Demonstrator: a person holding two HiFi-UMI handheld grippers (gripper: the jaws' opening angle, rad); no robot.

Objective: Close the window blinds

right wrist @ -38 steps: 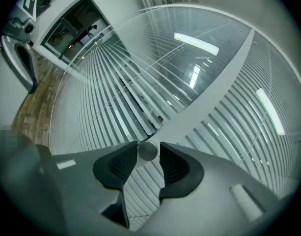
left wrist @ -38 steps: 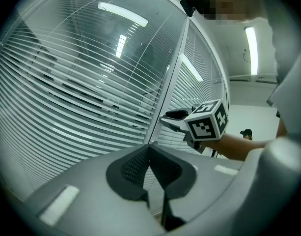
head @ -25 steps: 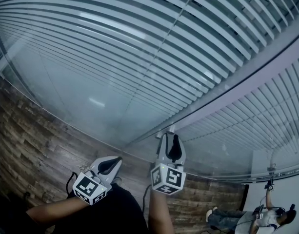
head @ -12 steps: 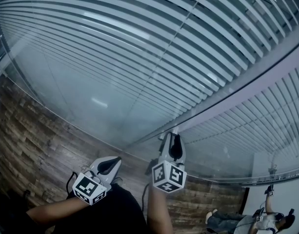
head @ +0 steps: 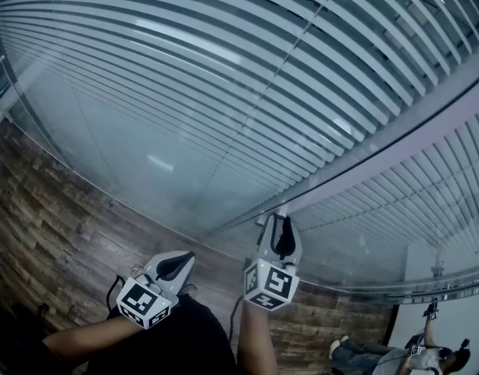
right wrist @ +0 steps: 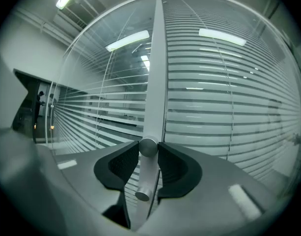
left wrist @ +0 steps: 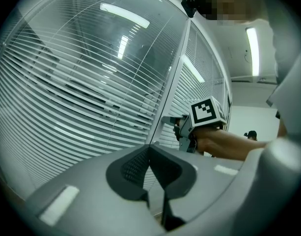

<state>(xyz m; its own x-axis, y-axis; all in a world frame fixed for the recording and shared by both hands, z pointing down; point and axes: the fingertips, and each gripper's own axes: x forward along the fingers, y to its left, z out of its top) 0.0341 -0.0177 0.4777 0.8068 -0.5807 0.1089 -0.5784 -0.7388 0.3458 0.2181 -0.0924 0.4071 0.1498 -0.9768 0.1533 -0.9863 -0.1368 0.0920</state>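
White slatted blinds (head: 223, 76) hang behind glass on both sides of a pale upright frame (right wrist: 154, 73). A small round metal knob (right wrist: 148, 145) sticks out of that frame, with a second one (right wrist: 142, 195) just below it. My right gripper (right wrist: 149, 152) points level at the frame. Its jaws have just been closing, and both pads now touch the upper knob between them. In the head view the right gripper (head: 281, 213) meets the frame's lower end. My left gripper (head: 188, 256) hangs back to the left, shut and holding nothing (left wrist: 150, 149).
A wood-pattern floor (head: 51, 225) runs below the glass wall. A person (head: 427, 350) sits at the far lower right by a white wall. My forearms and dark clothing fill the bottom of the head view.
The right gripper's jaws have narrowed onto the knob, and its marker cube has rolled slightly. The left gripper has stayed where it was.
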